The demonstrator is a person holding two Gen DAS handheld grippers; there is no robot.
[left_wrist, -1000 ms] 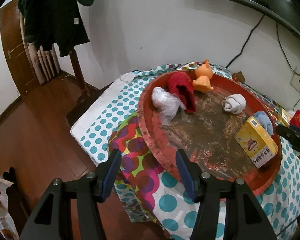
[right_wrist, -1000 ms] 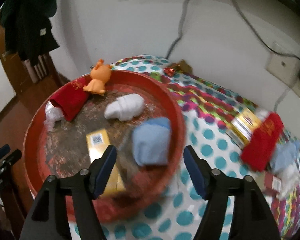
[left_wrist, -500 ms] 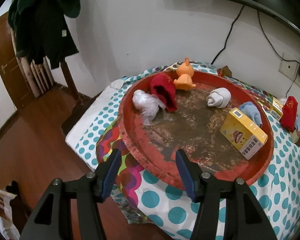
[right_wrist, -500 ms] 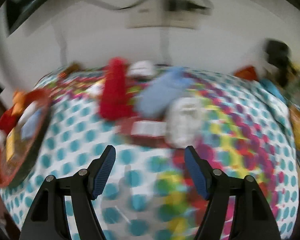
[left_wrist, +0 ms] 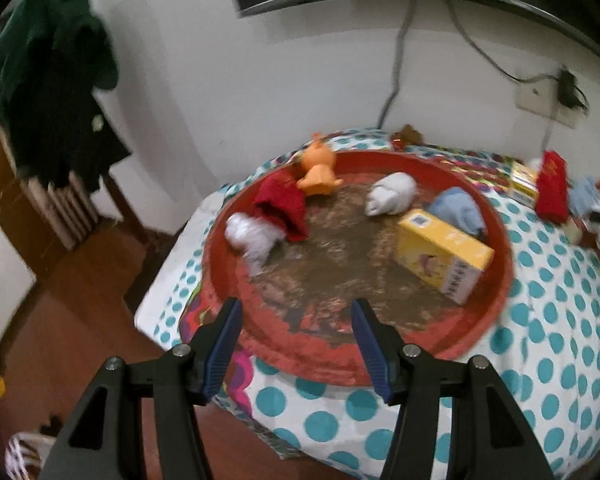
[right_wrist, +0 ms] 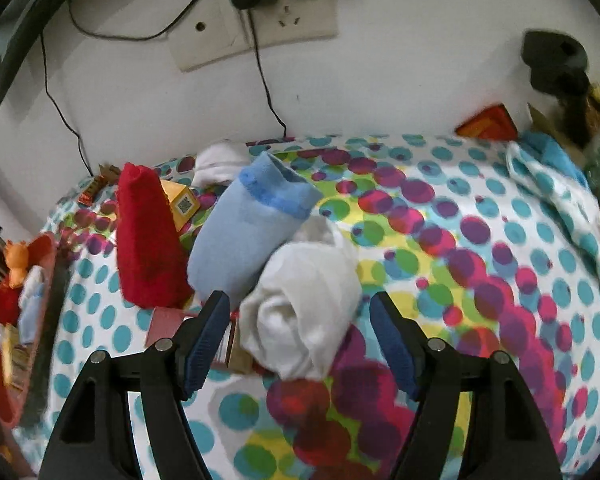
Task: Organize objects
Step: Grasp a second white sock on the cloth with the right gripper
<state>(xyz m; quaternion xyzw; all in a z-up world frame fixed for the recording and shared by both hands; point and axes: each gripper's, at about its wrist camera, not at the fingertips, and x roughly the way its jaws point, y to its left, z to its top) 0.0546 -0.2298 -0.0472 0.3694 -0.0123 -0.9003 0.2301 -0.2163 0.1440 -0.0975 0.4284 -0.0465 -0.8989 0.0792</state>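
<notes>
We see a rolled white sock [right_wrist: 306,304] on the dotted cloth [right_wrist: 500,280], between the wide-open, empty right gripper [right_wrist: 300,336] fingers. Left gripper [left_wrist: 296,344] gapes empty over the red tray [left_wrist: 496,300], which only its view shows fully: one yellow box [left_wrist: 444,254], one orange toy [left_wrist: 318,168], three socks.

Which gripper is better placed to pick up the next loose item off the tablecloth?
Right. The open right gripper already frames the rolled white sock; the open left gripper faces the round red tray.
</notes>
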